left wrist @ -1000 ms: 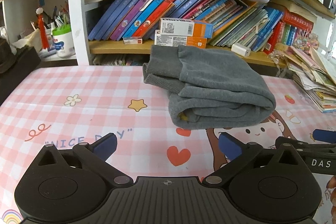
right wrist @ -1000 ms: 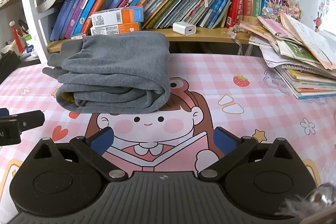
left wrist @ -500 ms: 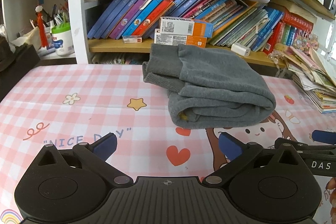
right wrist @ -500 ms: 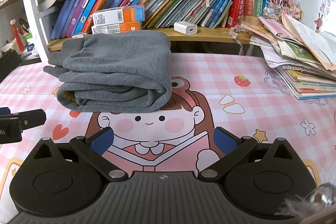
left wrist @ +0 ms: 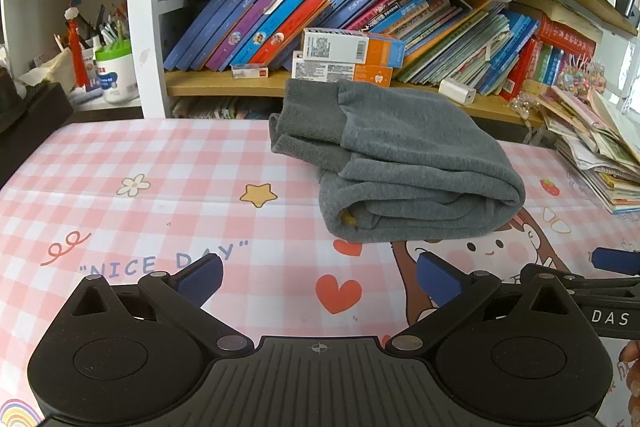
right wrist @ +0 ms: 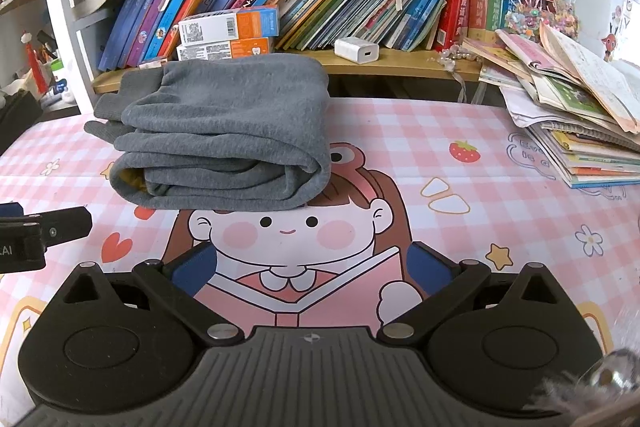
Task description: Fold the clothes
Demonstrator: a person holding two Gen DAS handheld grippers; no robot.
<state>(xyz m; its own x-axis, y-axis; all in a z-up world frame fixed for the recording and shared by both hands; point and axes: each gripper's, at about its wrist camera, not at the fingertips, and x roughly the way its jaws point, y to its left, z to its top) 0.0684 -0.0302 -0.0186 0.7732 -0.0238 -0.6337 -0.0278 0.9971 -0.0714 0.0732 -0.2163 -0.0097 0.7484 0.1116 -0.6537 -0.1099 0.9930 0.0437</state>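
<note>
A grey garment (left wrist: 404, 163) lies folded into a thick bundle on the pink checked tablecloth (left wrist: 152, 163), near the table's far edge; it also shows in the right wrist view (right wrist: 224, 135). My left gripper (left wrist: 318, 279) is open and empty, low over the cloth, short of the bundle. My right gripper (right wrist: 314, 269) is open and empty, also short of the bundle, which lies ahead to its left. Each gripper's side shows at the edge of the other's view.
A bookshelf (left wrist: 360, 23) full of leaning books stands right behind the table. A stack of magazines and papers (right wrist: 576, 123) sits at the table's right side. A white charger block (right wrist: 356, 51) and small boxes (right wrist: 228, 31) lie on the shelf.
Both grippers have eased back and down very slightly; the folded garment lies unmoved.
</note>
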